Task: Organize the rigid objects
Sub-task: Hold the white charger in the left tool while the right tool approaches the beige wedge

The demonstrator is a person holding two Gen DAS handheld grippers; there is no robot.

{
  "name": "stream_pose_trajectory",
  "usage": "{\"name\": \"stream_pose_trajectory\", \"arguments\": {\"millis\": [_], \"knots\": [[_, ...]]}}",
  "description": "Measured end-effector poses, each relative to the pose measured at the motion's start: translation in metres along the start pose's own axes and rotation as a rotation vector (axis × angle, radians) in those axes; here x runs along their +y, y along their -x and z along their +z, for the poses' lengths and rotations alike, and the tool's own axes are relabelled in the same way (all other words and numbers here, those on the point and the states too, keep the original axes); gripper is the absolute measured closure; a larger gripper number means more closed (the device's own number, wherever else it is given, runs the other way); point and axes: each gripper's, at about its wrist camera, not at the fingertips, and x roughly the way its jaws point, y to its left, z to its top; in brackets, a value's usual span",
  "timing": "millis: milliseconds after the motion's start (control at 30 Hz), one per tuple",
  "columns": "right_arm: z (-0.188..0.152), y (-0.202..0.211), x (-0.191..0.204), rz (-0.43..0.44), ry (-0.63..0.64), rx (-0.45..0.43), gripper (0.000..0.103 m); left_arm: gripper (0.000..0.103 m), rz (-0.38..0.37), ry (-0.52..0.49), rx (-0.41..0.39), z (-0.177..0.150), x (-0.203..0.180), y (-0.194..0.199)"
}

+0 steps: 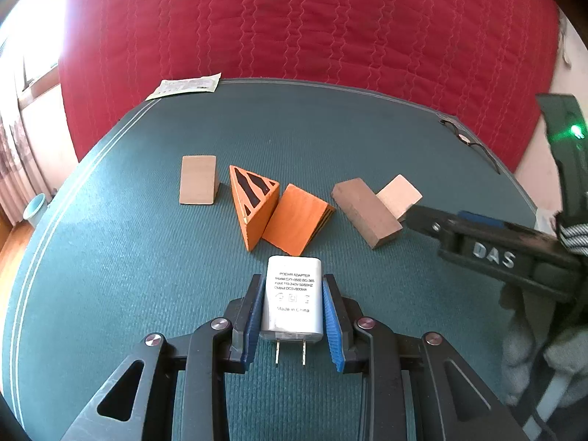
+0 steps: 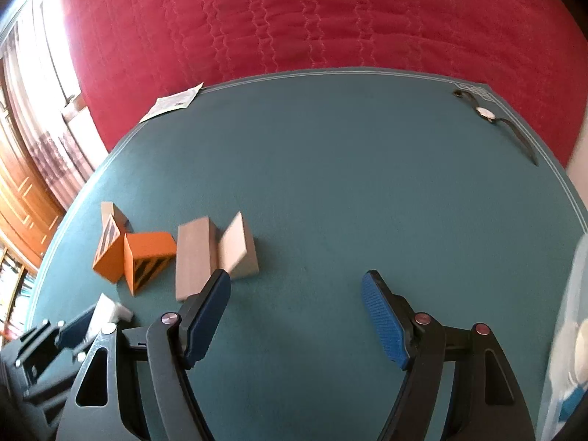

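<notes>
My left gripper (image 1: 293, 286) is shut on a white power adapter (image 1: 293, 297), prongs pointing back at the camera, low over the green table mat (image 1: 147, 257). Just beyond it lies a row of blocks: a plain wooden wedge (image 1: 197, 180), two orange black-striped wedges (image 1: 251, 202) (image 1: 296, 218), a brown wooden block (image 1: 365, 211) and a pale wooden block (image 1: 398, 194). My right gripper (image 2: 296, 286) is open and empty, its left finger close beside the pale wedge (image 2: 237, 248) and brown block (image 2: 193, 257). The adapter (image 2: 106, 310) shows at lower left there.
A red quilted bed (image 1: 312, 18) borders the table's far edge. A paper leaflet (image 1: 185, 86) lies at the far left corner, a wristwatch (image 2: 492, 117) at the far right corner. A white object (image 2: 573, 330) sits at the right edge.
</notes>
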Motion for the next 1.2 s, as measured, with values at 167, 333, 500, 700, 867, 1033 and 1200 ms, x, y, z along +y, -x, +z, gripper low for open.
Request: {"name": "stream_pose_trajectory", "arguments": {"millis": [167,333,500,700,867,1033,1200], "knots": [[0.004,-0.005,0.003,-0.026,0.034,-0.008,0.028,0.071,-0.003,0.002,0.000,-0.001,0.000,0.000],[0.004,-0.004,-0.001,-0.085,0.053,-0.015,0.028,0.071,-0.003,0.003,0.000,-0.002,-0.001,0.000],[0.010,-0.007,-0.014,-0.164,0.028,-0.019,0.028,0.071,-0.002,0.004,0.000,-0.002,-0.002,0.000],[0.008,0.000,-0.005,-0.042,-0.003,-0.011,0.028,0.071,0.001,0.002,0.000,-0.003,-0.003,-0.001],[0.014,-0.010,0.016,-0.007,0.017,-0.007,0.034,0.071,0.002,0.002,0.000,-0.002,-0.004,-0.001],[0.023,-0.020,0.024,-0.009,0.016,-0.019,0.042,0.071,0.001,0.003,0.000,-0.002,-0.003,-0.001],[0.028,-0.023,0.029,-0.003,0.017,-0.020,0.046,0.071,0.002,0.003,0.000,-0.002,-0.005,-0.001]]}}
